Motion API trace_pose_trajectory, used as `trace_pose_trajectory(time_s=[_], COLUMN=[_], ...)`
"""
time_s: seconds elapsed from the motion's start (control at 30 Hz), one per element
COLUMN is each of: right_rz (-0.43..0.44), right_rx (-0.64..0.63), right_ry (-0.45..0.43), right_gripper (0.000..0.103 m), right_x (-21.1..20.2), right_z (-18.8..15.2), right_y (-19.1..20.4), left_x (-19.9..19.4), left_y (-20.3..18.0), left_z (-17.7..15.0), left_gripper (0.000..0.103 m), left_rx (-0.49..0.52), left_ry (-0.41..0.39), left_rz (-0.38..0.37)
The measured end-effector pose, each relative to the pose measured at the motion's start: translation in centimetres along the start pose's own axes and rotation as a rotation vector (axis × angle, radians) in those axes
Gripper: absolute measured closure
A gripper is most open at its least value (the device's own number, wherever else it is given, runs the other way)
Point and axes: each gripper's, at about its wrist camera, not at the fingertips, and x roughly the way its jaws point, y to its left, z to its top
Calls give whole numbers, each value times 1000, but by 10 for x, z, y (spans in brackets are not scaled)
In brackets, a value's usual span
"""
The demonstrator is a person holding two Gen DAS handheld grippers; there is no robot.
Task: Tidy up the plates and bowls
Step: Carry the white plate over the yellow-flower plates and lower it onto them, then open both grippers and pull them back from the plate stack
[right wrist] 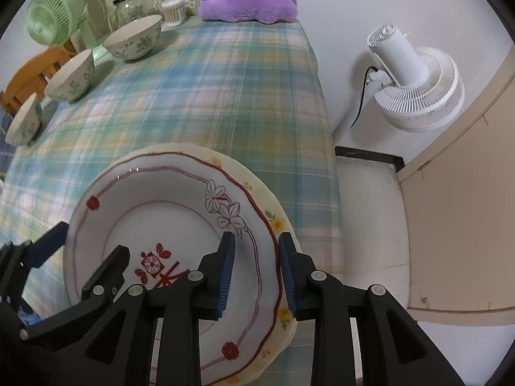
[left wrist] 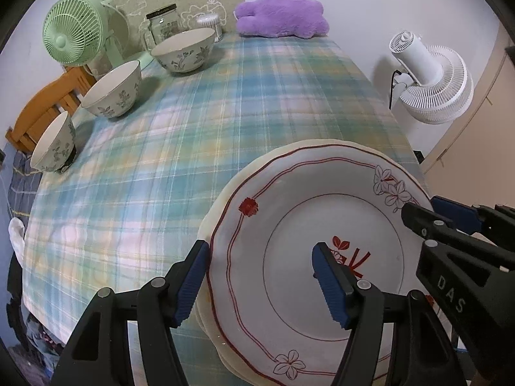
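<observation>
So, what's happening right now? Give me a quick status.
Both grippers open: left gripper and right gripper straddle opposite rims of the white plate, stacked on a cream plate. Three bowls wait behind. Nothing blocking.

White plate with red scalloped trim and flower outlines [left wrist: 322,234] sits on a stack of cream plates [left wrist: 222,199], lower right of the left wrist view. Three floral bowls line the upper left: big [left wrist: 183,50], medium [left wrist: 112,91], small one tilted [left wrist: 53,146].
</observation>
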Motion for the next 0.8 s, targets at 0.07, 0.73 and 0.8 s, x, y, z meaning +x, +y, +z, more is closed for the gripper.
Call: trace_pose_trajectory(time_s=[0.07, 0.73, 0.8], right_rz=[7, 22, 16], right_rx=[4, 67, 83], right_ry=[-2, -52, -56], right_gripper=[72, 38, 36], right_x=[-1, -29, -30], right_z=[-2, 0, 1], right_y=[-1, 6, 12], left_x=[0, -20, -19], left_y=[-1, 20, 27], left_z=[-1, 7, 7], left_gripper=[32, 13, 13], left_rx=[-2, 29, 33], left_ry=[-1, -63, -64], left_rz=[-3, -70, -78])
